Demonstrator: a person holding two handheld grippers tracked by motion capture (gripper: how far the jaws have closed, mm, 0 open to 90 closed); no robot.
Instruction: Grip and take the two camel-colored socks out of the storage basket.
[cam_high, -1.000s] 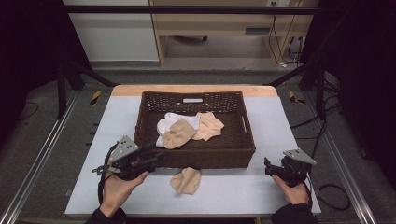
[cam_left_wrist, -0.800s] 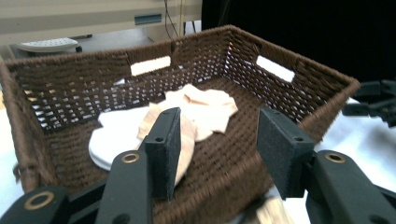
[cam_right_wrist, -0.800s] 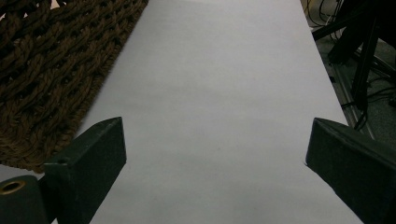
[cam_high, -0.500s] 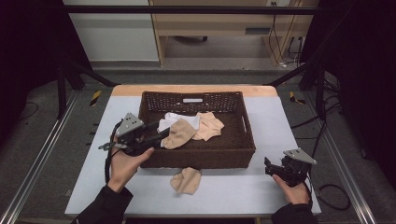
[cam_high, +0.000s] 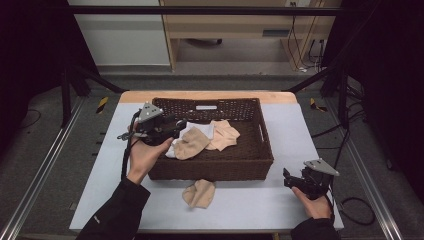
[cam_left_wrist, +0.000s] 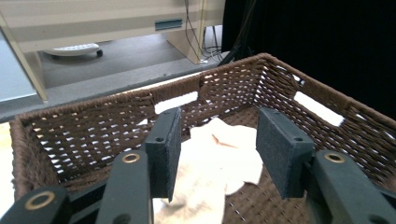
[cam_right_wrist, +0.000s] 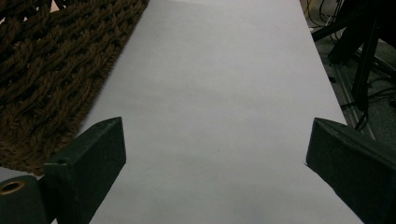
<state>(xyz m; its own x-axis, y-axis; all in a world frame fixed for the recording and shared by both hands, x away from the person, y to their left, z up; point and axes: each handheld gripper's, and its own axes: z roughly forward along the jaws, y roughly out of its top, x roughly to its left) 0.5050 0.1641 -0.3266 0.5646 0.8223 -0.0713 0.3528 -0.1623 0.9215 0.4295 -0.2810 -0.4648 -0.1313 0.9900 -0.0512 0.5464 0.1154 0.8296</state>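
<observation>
A dark brown wicker basket (cam_high: 260, 150) stands in the middle of the table and holds a white cloth (cam_high: 192, 129), a tan sock (cam_high: 192, 145) and a peach sock (cam_high: 225, 134). Another tan sock (cam_high: 200, 193) lies on the table in front of the basket. My left gripper (cam_high: 176, 125) hovers over the basket's left rim, open, with nothing between its jaws. In the left gripper view the gripper (cam_left_wrist: 217, 149) looks into the basket (cam_left_wrist: 93, 126) at the pale cloths (cam_left_wrist: 219, 158). My right gripper (cam_high: 287, 176) rests at the table's front right, wide open over bare tabletop (cam_right_wrist: 219, 116).
The basket's outer wall (cam_right_wrist: 46, 70) lies to the left of the right gripper. A wooden cabinet (cam_high: 240, 25) stands beyond the table's far edge. Cables (cam_high: 350, 205) run across the floor at the right. Metal rails flank the table.
My left hand has lifted from the basket's front left corner and moved away from me, to above the basket's left rim. The right gripper has stayed where it was.
</observation>
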